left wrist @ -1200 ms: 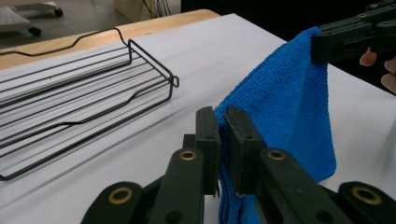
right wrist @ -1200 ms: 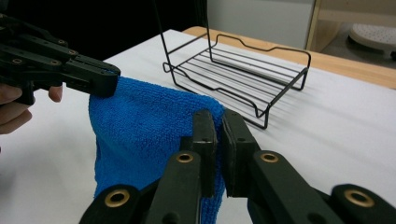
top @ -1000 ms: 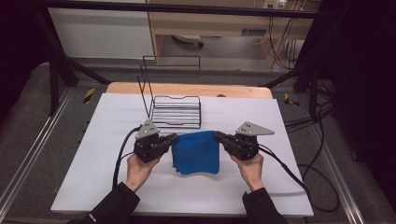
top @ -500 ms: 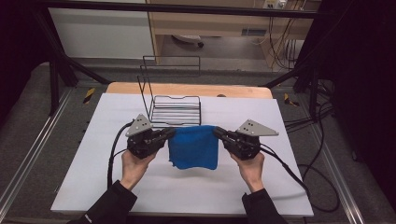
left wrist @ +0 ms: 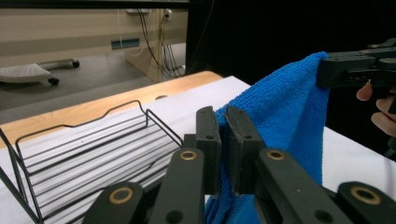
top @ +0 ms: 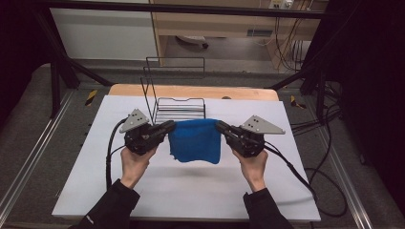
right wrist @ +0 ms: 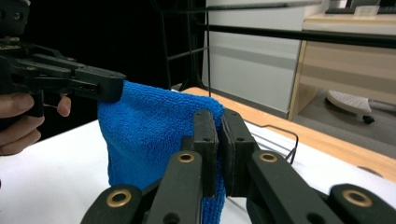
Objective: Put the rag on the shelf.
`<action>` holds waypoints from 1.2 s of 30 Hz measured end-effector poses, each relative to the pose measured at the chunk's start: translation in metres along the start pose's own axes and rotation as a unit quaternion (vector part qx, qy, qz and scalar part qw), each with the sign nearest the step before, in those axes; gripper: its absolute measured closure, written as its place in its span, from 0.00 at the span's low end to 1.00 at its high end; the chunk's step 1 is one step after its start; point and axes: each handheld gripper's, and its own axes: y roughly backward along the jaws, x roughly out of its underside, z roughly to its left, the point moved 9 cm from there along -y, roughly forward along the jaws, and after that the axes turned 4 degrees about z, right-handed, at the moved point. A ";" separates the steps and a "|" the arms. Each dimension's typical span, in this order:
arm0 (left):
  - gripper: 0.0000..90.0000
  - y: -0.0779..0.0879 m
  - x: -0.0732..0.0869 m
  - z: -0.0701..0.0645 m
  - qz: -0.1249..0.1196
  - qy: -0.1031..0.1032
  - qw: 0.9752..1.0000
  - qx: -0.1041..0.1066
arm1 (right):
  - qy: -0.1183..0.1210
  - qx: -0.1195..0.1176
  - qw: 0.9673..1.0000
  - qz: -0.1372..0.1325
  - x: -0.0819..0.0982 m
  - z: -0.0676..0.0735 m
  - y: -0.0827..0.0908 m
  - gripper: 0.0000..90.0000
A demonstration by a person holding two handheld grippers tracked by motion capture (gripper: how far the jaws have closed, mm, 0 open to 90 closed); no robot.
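Nearest the camera in the high view, two forearms in dark sleeves come up from the bottom edge, cut off at the elbows; each hand carries one gripper, two in all. The left gripper [top: 169, 128] and the right gripper [top: 220, 128] face each other across one blue cloth [top: 195, 141], each with its jaws pressed together on an upper corner of it. The cloth hangs between them as a folded sheet, its lower hem clear of the white table [top: 191, 191] with a shadow beneath. In the left gripper view, the left gripper [left wrist: 220, 121] pinches the cloth [left wrist: 285, 116] with only a thin edge of fabric between the jaws, and its own linkage hides the lower part of the cloth; the right gripper [left wrist: 322, 72] grips the far corner, its body cut off at the frame edge. In the right gripper view, the right gripper [right wrist: 218, 122] is likewise clamped on the cloth [right wrist: 149, 130], with the left gripper [right wrist: 119, 91] holding the opposite corner. Bare white surface lies open before and to both sides of the hands. Just behind the cloth stands one black wire rack [top: 179, 102], its near edge hidden by the cloth's top. Beyond it runs the table's wooden far edge [top: 239, 92].
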 end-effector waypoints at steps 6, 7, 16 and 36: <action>0.94 0.004 -0.010 0.005 -0.016 0.007 1.000 -0.004 | 0.003 0.004 1.000 -0.010 -0.009 0.001 -0.003 0.96; 0.94 0.005 -0.012 0.006 -0.018 0.008 1.000 -0.006 | 0.003 0.003 1.000 -0.011 -0.011 0.002 -0.003 0.96; 0.94 0.011 -0.033 0.012 -0.040 0.008 0.999 -0.012 | 0.017 0.015 0.999 -0.034 -0.033 0.002 -0.007 0.96; 0.94 0.029 -0.075 0.033 -0.086 0.006 0.996 -0.034 | 0.049 0.034 0.996 -0.065 -0.081 0.006 -0.023 0.96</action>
